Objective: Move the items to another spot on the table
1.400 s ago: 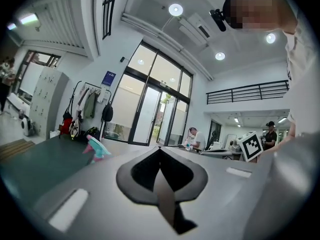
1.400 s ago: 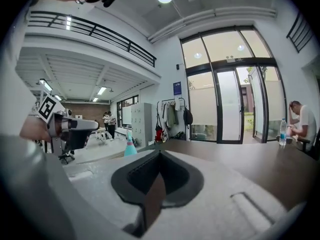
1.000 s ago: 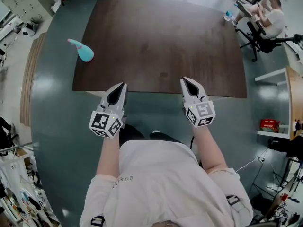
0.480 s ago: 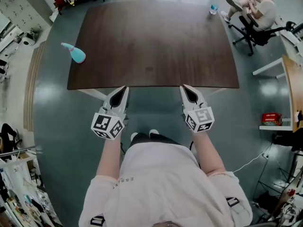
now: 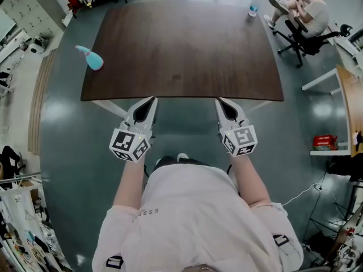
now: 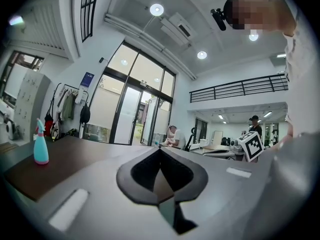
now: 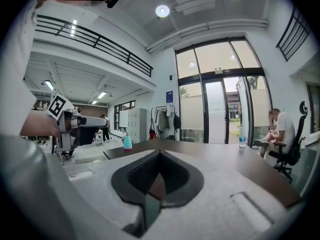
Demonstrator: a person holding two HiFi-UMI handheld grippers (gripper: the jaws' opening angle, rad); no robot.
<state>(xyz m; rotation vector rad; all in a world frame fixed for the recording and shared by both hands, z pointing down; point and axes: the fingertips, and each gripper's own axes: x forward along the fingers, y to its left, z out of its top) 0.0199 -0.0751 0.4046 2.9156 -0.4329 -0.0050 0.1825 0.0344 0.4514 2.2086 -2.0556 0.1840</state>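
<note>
A teal spray bottle [image 5: 91, 59] with a pink trigger stands at the left edge of the dark brown table [image 5: 181, 50]. It also shows in the left gripper view as the spray bottle [image 6: 40, 144] and small in the right gripper view as the spray bottle [image 7: 127, 142]. A clear water bottle [image 5: 253, 4] stands at the table's far right corner, water bottle [image 7: 242, 135]. My left gripper [image 5: 152, 100] and right gripper [image 5: 219, 102] hover side by side at the table's near edge. Both are shut and hold nothing, left jaws [image 6: 160, 152] and right jaws [image 7: 160, 154] alike.
A person sits on an office chair [image 5: 306, 24] beyond the table's far right corner. A white shelf with a red box [image 5: 323, 142] stands to the right. Grey floor surrounds the table; clutter lies at the far left.
The view has drifted, so the table's near edge now lies just at the gripper tips instead of under them. Both grippers stay shut, level and empty.
</note>
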